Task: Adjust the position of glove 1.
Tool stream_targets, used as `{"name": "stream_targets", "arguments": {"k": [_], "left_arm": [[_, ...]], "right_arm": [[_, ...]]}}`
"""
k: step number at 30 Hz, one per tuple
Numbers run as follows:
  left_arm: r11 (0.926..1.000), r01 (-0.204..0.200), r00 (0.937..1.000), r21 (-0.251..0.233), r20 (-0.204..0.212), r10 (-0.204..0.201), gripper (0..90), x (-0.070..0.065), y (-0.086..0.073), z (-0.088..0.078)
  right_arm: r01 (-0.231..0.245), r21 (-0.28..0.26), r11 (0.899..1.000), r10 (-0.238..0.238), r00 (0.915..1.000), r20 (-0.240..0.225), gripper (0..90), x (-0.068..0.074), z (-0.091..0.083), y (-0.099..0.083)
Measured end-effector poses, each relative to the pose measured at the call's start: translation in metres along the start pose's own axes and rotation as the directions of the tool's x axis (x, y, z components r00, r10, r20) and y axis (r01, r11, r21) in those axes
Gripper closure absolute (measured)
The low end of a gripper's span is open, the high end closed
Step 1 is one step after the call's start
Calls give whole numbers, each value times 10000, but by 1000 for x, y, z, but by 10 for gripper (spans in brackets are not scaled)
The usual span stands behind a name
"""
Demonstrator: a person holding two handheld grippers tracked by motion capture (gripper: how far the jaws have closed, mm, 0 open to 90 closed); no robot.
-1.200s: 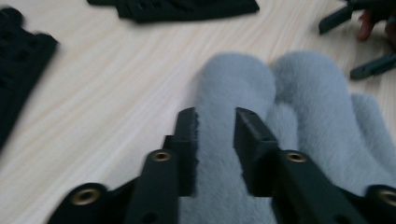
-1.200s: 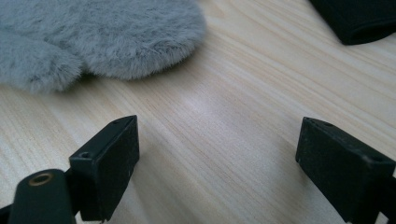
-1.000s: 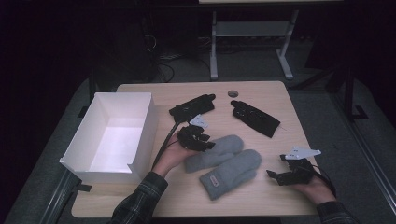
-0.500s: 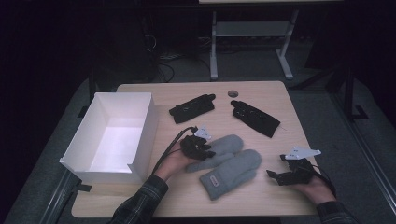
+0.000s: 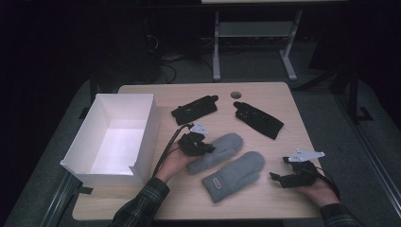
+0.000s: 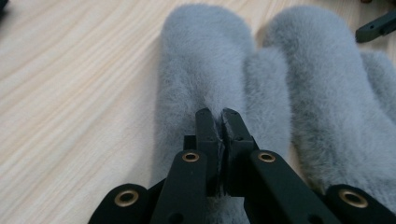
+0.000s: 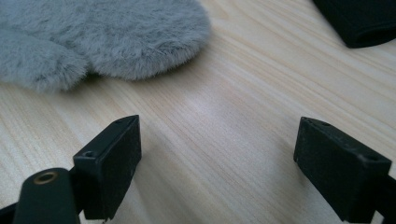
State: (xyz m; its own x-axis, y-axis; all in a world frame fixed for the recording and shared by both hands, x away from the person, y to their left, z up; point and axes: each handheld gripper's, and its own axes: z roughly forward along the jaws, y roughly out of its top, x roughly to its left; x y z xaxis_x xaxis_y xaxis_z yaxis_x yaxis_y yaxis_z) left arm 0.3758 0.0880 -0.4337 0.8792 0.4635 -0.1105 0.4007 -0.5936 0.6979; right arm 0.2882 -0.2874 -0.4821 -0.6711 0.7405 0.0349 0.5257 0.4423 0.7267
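At the table's [image 5: 265,101] centre, 2 grey mittens lie side by side; the left gripper [image 5: 204,147], at 9 o'clock of the upper mitten [image 5: 218,150], has just been closing and now pinches its fur, likely to lift it toward the white box [image 5: 144,137] at 9 o'clock. At 4 o'clock, the right gripper [image 5: 279,178] rests with jaws spread, holding nothing, beside the lower mitten [image 5: 234,175].

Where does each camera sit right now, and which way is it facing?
High view: above the near table edge, looking forward and down; both forearms, left gripper, right gripper.
Left gripper view: rides the left gripper, along fingers pinching the upper grey mitten.
Right gripper view: along open fingers over the table.
Shared: the lower grey mitten.
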Motion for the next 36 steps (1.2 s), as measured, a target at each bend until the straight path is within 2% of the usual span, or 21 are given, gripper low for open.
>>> {"name": "stream_targets", "arguments": {"k": [1, 2, 3, 8, 10, 12, 13, 15, 16, 17, 18, 19, 20, 22, 25, 26, 27, 29, 34, 36], "left_arm": [[10000, 0, 10000, 0, 0, 0, 875, 0, 0, 0], [9994, 287, 9996, -181, 6, -287, 876, -2, 2, -4], [9990, 357, 9994, -273, -2, -357, 877, -3, 4, -7], [9981, 330, 9994, -519, 129, -324, 876, -10, 10, -18], [9974, 322, 9994, -643, 113, -316, 876, -13, 11, -22], [9975, 354, 9993, -613, 89, -349, 876, -16, 13, -26], [9972, 367, 9993, -655, 81, -363, 876, -17, 14, -29], [9970, 328, 9995, -701, 67, -324, 876, -18, 15, -32], [9970, 328, 9995, -701, 67, -324, 876, -18, 15, -32], [9968, 339, 9994, -725, 98, -333, 876, -18, 15, -33], [9968, 332, 9994, -728, 92, -326, 876, -18, 16, -34], [9968, 310, 9995, -738, 92, -304, 876, -17, 16, -34], [9966, 345, 9994, -747, 96, -339, 876, -18, 16, -35], [9964, 356, 9993, -763, 89, -350, 876, -17, 16, -35], [9963, 357, 9994, -777, 76, -352, 876, -18, 16, -35], [9963, 357, 9994, -777, 76, -352, 876, -18, 16, -35], [9961, 419, 9991, -779, 101, -412, 876, -18, 16, -35], [9961, 418, 9991, -776, 105, -411, 876, -17, 16, -36], [9955, 416, 9991, -850, 117, -408, 876, -16, 17, -38], [9954, 446, 9990, -845, 125, -437, 876, -16, 17, -38]], "right_arm": [[0, 0, 10000, 0, 10000, 0, 147, 0, 0, 0], [-4, 1, 10000, 4, 10000, -1, 147, 0, 0, 0], [-3, 0, 10000, 3, 10000, 2, 147, 0, 0, 0], [-2, -1, 10000, 2, 10000, 6, 147, 0, 0, 0], [-83, -3, 10000, 83, 10000, -7, 260, 2, -1, 1], [162, 85, 9998, -158, 9985, -515, 403, 4, -5, 4], [260, 74, 9996, -255, 9976, -651, 504, 5, -6, 5], [564, -194, 9982, -582, 9926, -1068, 626, 13, -11, 9], [564, -194, 9982, -582, 9926, -1068, 626, 13, -11, 9], [651, -266, 9975, -680, 9897, -1259, 711, 18, -13, 11], [788, -405, 9961, -847, 9805, -1772, 782, 25, -14, 15], [891, -465, 9949, -966, 9759, -1956, 817, 28, -13, 16], [1036, -442, 9936, -1114, 9623, -2481, 886, 37, -11, 21], [1048, -498, 9932, -1149, 9483, -2959, 900, 44, -8, 24], [1317, -646, 9892, -1460, 9263, -3474, 900, 56, -2, 30], [1317, -646, 9892, -1460, 9263, -3474, 900, 56, -2, 30], [1591, -716, 9847, -1744, 9130, -3689, 900, 65, 3, 35], [1761, -716, 9818, -1901, 9021, -3875, 900, 71, 9, 38], [2003, -666, 9775, -2095, 8809, -4244, 900, 82, 24, 47], [2089, -624, 9759, -2154, 8799, -4235, 900, 85, 27, 49]]}}
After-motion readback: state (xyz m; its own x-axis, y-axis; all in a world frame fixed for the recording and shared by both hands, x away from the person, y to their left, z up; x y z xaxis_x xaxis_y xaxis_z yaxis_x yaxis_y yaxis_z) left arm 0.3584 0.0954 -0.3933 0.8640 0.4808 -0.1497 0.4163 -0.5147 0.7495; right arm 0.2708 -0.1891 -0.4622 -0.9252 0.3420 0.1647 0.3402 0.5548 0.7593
